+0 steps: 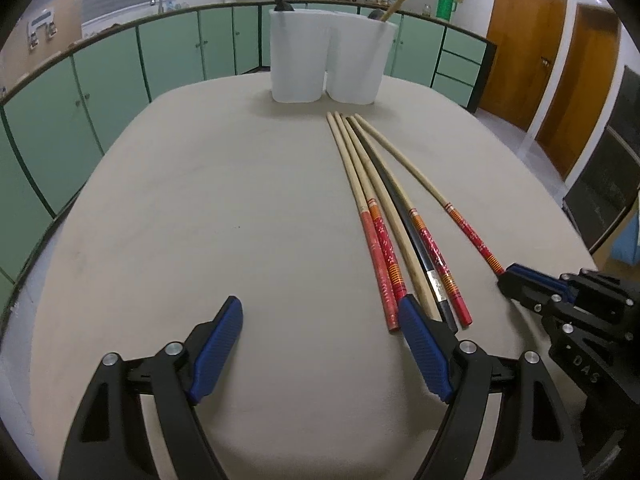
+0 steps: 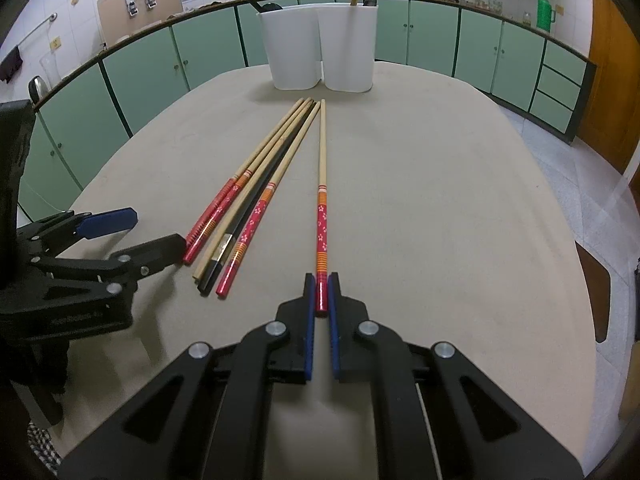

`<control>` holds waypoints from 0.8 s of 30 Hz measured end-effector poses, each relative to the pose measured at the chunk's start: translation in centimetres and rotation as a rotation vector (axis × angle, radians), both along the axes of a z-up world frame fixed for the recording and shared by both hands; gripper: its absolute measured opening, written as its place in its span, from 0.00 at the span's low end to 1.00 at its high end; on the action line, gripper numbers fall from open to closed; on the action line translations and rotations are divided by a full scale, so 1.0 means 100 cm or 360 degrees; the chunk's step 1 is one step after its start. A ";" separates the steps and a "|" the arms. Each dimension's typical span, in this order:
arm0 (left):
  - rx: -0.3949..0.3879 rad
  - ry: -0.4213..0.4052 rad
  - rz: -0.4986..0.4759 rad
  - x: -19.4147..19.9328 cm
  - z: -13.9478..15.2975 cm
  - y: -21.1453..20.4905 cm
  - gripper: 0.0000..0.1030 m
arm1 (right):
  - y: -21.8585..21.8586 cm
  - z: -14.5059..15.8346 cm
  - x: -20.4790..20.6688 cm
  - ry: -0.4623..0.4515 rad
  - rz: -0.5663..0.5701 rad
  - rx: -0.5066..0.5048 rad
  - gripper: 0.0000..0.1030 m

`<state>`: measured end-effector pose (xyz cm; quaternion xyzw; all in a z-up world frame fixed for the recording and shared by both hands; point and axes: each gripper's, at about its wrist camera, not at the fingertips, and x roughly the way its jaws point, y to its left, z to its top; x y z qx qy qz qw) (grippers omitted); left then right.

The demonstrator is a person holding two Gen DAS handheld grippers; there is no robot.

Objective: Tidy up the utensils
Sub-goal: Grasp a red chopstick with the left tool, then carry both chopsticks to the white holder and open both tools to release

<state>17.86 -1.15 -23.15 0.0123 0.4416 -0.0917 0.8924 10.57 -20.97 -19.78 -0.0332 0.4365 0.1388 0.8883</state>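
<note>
On the beige tabletop [image 2: 440, 200], my right gripper [image 2: 321, 292] pinches 1 chopstick [image 2: 322, 184] by its red end; left gripper [image 1: 320, 344] wide, empty. I should lift level toward the white holder [image 2: 348, 44].

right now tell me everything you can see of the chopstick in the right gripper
The chopstick is long and thin, pale wood with a red flower-patterned handle banded in orange. It lies flat on the table, tip toward the white holder, apart from the other chopsticks. The right gripper is shut on its red end.
</note>
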 end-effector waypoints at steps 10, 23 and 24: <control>0.0053 -0.0020 0.0007 -0.002 0.000 -0.007 0.56 | -0.003 0.000 0.000 0.0008 0.0000 0.0029 0.06; -0.0066 -0.0083 -0.0070 -0.008 0.019 -0.011 0.06 | -0.013 0.014 -0.001 -0.0012 -0.0012 0.0073 0.05; -0.0071 -0.0103 -0.0066 -0.009 0.025 -0.010 0.06 | -0.015 0.017 -0.001 -0.0023 -0.0015 0.0077 0.05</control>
